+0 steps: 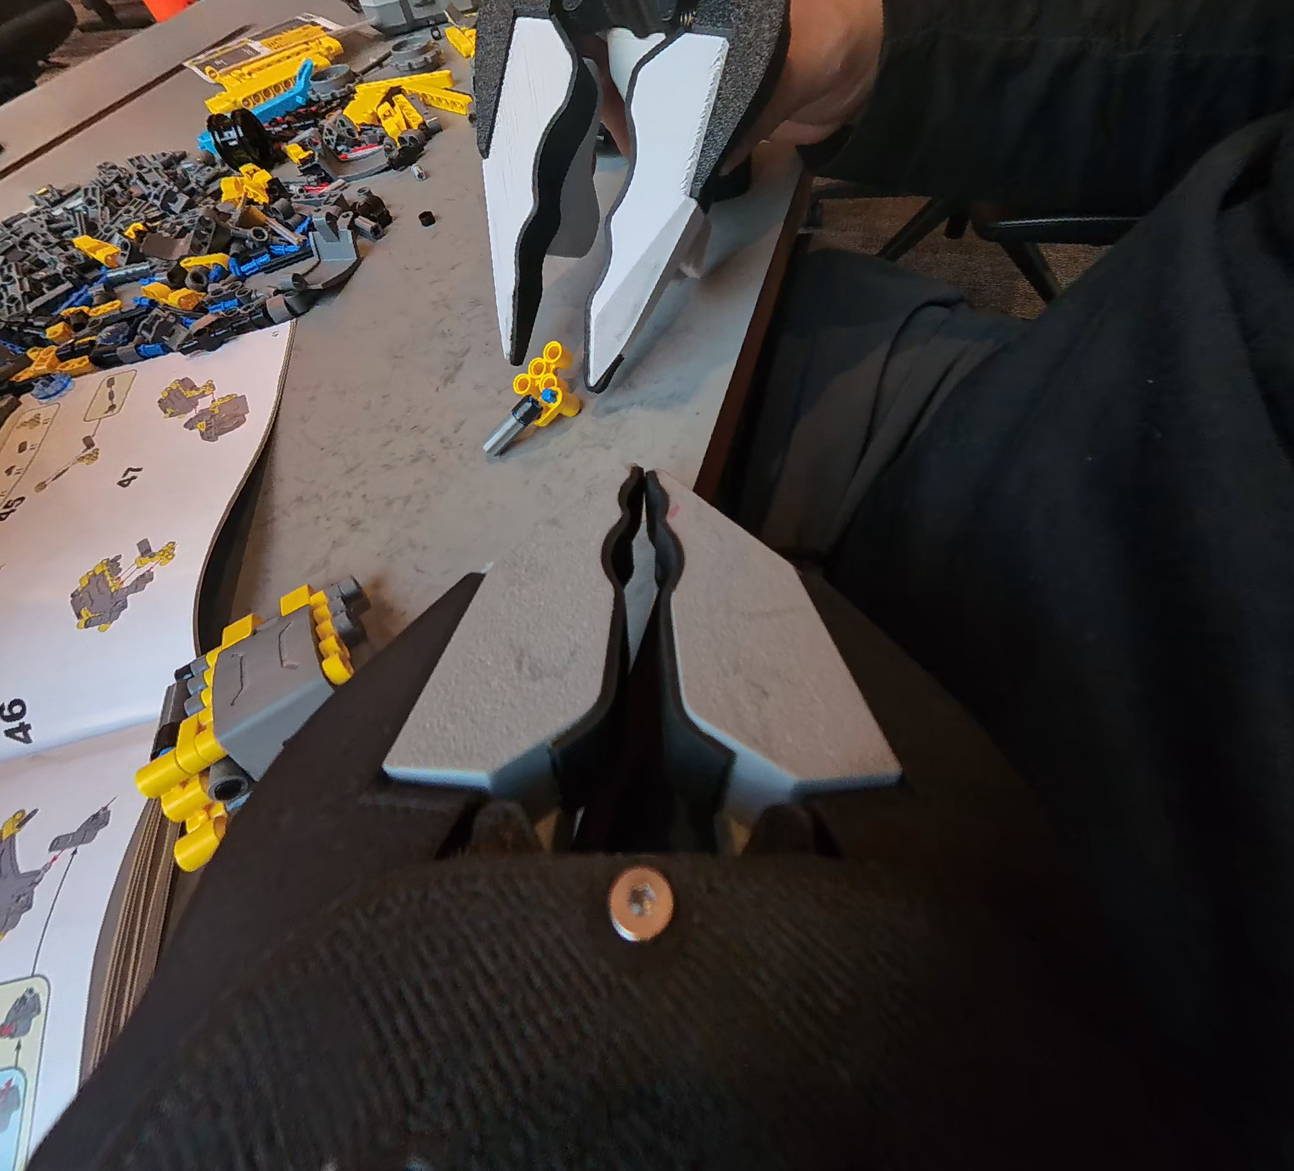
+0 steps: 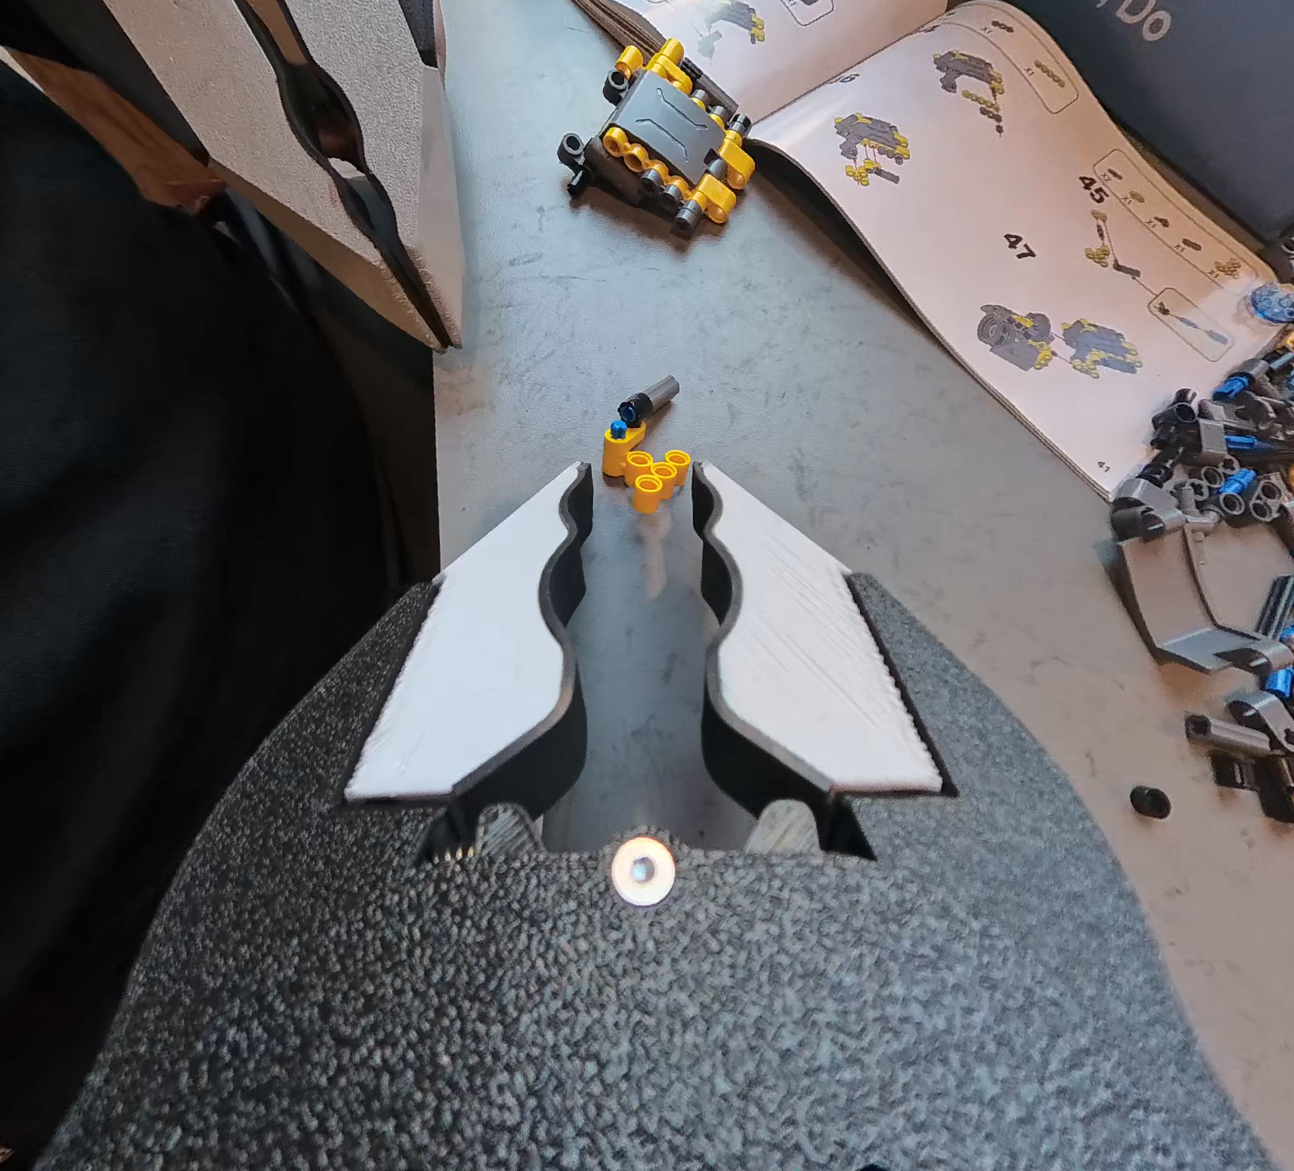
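Note:
A small yellow connector piece with a blue pin and a grey-black axle (image 1: 536,398) lies on the grey table (image 1: 392,409) near its edge. It also shows in the right wrist view (image 2: 641,454). My right gripper (image 2: 638,472) is open, its white fingers either side of the yellow piece, tips close to it; it shows in the left wrist view (image 1: 557,370) too. My left gripper (image 1: 644,475) is shut and empty, a short way from the piece; it appears at the upper left of the right wrist view (image 2: 448,342).
A yellow-and-grey built block (image 1: 259,682) (image 2: 662,136) rests by an open instruction booklet (image 1: 119,507) (image 2: 980,157). A heap of loose grey, yellow and blue parts (image 1: 161,255) (image 2: 1218,493) lies beyond. The table edge (image 1: 742,367) and a person's dark clothing (image 1: 1050,507) are alongside. Tip to tip, the grippers are about 6 centimeters apart. It is some 10 centimeters from my left tips to the yellow-and-grey built block (image 2: 662,136). It is also in sight in the left wrist view (image 1: 289,644).

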The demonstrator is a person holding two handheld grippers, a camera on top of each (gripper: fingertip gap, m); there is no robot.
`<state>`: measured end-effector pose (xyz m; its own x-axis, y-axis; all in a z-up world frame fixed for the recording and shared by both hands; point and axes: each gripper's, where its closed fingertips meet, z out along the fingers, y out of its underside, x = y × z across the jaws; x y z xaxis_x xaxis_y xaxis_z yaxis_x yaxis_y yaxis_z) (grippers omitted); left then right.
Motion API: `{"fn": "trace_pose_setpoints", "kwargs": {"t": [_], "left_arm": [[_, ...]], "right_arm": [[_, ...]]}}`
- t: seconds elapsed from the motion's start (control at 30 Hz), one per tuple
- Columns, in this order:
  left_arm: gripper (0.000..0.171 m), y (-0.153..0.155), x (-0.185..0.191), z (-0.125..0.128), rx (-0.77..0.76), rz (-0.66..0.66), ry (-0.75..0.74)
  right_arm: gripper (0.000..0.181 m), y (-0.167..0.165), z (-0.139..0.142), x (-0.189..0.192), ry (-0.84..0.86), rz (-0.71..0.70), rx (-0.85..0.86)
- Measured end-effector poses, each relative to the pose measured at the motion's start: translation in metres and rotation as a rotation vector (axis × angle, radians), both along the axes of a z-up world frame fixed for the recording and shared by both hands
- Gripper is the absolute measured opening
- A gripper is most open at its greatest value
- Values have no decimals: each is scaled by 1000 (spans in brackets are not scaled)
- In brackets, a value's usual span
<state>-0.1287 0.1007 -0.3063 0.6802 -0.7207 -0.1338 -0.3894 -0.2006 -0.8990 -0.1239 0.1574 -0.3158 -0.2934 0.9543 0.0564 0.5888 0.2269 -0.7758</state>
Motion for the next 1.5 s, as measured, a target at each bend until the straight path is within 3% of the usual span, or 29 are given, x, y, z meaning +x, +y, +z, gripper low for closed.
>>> {"fn": "trace_pose_setpoints", "kwargs": {"t": [0.53, 0.8, 1.5], "left_arm": [[0, 0, 0, 0, 0, -4, -1], [0, -1, 1, 0, 0, -7, 0], [0, 8, -7, 5, 20, 70, 0]], "right_arm": [[23, 0, -1, 0, -6, 1, -4], [11, -1, -3, 0, -23, 3, -13], [11, -2, 5, 0, 15, 15, -67]]}}
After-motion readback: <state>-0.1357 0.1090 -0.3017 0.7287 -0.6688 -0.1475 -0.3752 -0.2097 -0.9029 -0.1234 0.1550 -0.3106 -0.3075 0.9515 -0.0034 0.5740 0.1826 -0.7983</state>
